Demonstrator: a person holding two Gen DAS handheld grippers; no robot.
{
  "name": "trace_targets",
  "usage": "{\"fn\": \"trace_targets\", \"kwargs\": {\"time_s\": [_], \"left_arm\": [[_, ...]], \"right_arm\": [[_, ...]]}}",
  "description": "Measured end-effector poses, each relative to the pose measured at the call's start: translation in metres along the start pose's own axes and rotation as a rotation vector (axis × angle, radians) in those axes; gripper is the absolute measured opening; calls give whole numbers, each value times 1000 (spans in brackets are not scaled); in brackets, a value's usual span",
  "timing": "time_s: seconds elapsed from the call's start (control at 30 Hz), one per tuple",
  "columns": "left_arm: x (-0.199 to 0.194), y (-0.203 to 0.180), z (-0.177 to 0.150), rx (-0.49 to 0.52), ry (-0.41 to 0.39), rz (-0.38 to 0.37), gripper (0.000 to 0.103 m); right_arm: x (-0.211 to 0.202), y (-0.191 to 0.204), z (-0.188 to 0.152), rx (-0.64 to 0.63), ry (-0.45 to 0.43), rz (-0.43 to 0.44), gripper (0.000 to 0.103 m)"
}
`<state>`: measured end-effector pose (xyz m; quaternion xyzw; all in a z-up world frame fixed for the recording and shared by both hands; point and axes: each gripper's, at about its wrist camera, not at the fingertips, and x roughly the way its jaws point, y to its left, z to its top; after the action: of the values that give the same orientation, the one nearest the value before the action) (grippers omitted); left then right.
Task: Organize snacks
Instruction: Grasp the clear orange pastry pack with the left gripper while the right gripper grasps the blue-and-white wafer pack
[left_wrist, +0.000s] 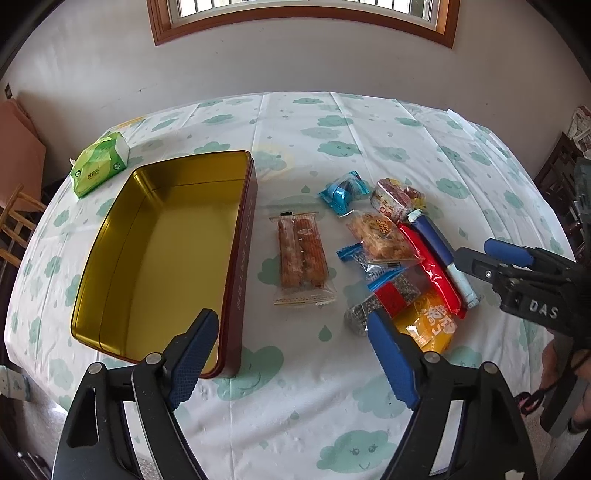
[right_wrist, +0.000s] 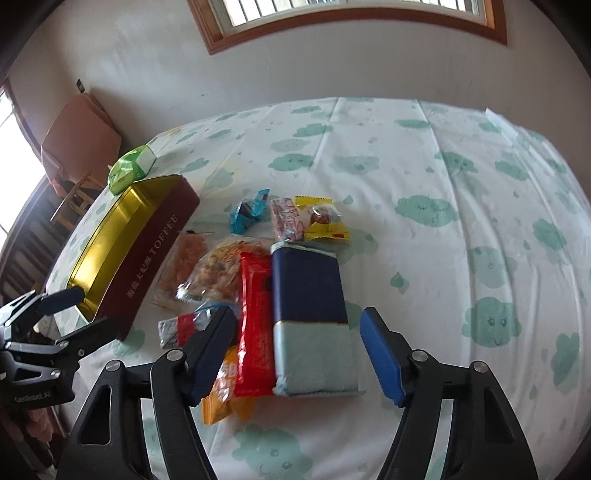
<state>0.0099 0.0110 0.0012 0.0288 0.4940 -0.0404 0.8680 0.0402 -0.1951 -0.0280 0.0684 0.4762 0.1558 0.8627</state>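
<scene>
Blue-padded jaws of the right gripper (right_wrist: 297, 356) stand spread either side of the navy-and-silver bar (right_wrist: 312, 317), pinching nothing yet, apparently lined up to take it by its width; its long axis runs away toward the window. The left gripper (left_wrist: 293, 356) hangs spread, empty, beside the gold-lined tin (left_wrist: 236, 258), which looks ready for the snacks

The tabletop (left_wrist: 369, 122) wears a white cloth printed with mint-green clouds. The tin (left_wrist: 243, 258) is maroon outside with pale lettering, gold inside. Beside it lie a navy-and-pale-blue wafer pack (right_wrist: 310, 295), a red packet (right_wrist: 255, 306), an orange pouch (left_wrist: 432, 325) and a green tissue pack (left_wrist: 99, 164).
</scene>
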Motion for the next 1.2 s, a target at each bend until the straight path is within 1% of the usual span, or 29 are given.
{"fn": "trace_targets", "kwargs": {"time_s": [0.2, 0.27, 0.4, 0.47, 0.5, 0.53, 0.7, 0.8, 0.9, 1.07, 1.13, 1.2], "left_arm": [[4, 0, 11, 6, 1, -10, 78], [6, -1, 15, 11, 2, -18, 78], [12, -3, 23, 9, 16, -43, 72], [15, -3, 26, 9, 21, -53, 71], [17, -4, 29, 8, 26, -54, 68], [18, -5, 30, 8, 30, -56, 67], [26, -9, 37, 3, 53, -77, 65], [31, -12, 40, 8, 67, -76, 63], [35, -11, 44, -2, 92, -104, 60], [45, -3, 56, -65, 163, -157, 53], [49, 0, 61, -89, 188, -169, 53], [53, 3, 67, -105, 201, -167, 50]], "right_arm": [[20, -9, 8, 0, 32, -2, 67], [27, -11, 9, -1, 44, -6, 63], [38, -18, 9, 1, 61, 3, 60], [41, -20, 8, -5, 61, -8, 57], [41, -21, 8, -6, 60, -9, 56], [42, -22, 8, -5, 58, -15, 53], [43, -24, 5, -53, 59, -65, 51], [42, -29, 2, -61, 52, -113, 51], [39, -41, -2, -37, 44, -156, 50], [31, -60, -7, 17, 28, -163, 50], [29, -63, -8, 29, 23, -155, 51], [29, -62, -9, 24, 19, -161, 51]]}}
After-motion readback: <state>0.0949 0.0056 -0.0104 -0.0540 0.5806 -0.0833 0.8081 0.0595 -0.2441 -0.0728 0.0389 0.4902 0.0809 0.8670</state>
